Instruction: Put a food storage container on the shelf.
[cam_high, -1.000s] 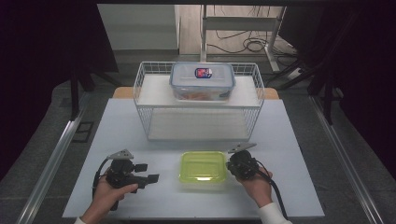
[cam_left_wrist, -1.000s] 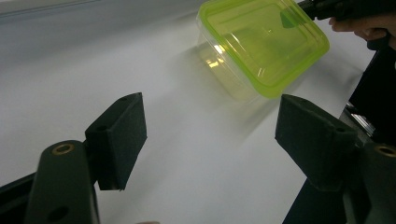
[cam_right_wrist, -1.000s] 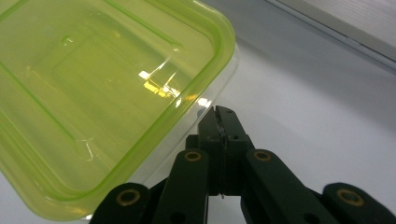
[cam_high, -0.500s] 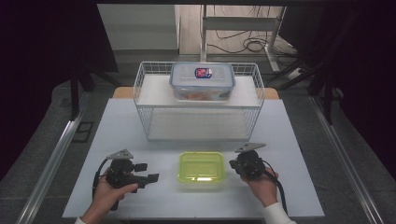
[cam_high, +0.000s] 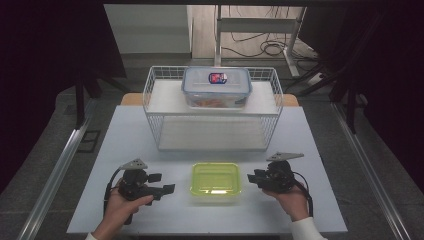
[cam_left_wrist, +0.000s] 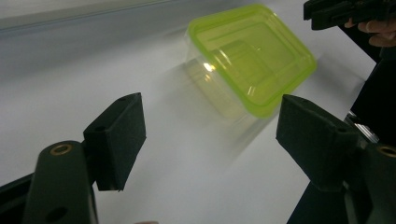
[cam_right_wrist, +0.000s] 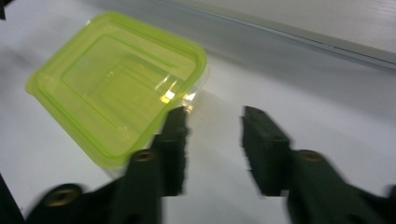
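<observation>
My right claw (cam_high: 256, 178) is standing just beside the right edge of the green container (cam_high: 216, 180), and its jaws have just been opening; between them I am seeing only bare tabletop (cam_high: 320, 150), so it is holding nothing. In the right gripper view the container (cam_right_wrist: 119, 84) is lying to the left of the nearer jaw, close to it but apart. My left claw (cam_high: 167, 184) is waiting on the other side of the container, jaws spread wide and also empty, pointing toward it.

I am judging that the right claw is letting go of the container after setting it down on the front middle of the tabletop. To do this well, I am keeping the jaws wide before pulling away (a half-open jaw can catch the lid rim and drag the light box), and I am drawing the hand sideways, away from the container, not across it.

The high view is giving me the whole layout: the wire basket (cam_high: 150, 95) behind the container, and a clear lidded box (cam_high: 216, 87) sitting on the basket's upper level. The gripper views are not giving me that, but they are showing what the high view cannot: the gap between jaw and lid, and that the container (cam_left_wrist: 247, 56) looks empty under its green lid. The left gripper view is also catching the right claw (cam_left_wrist: 327, 11) at its top edge.
</observation>
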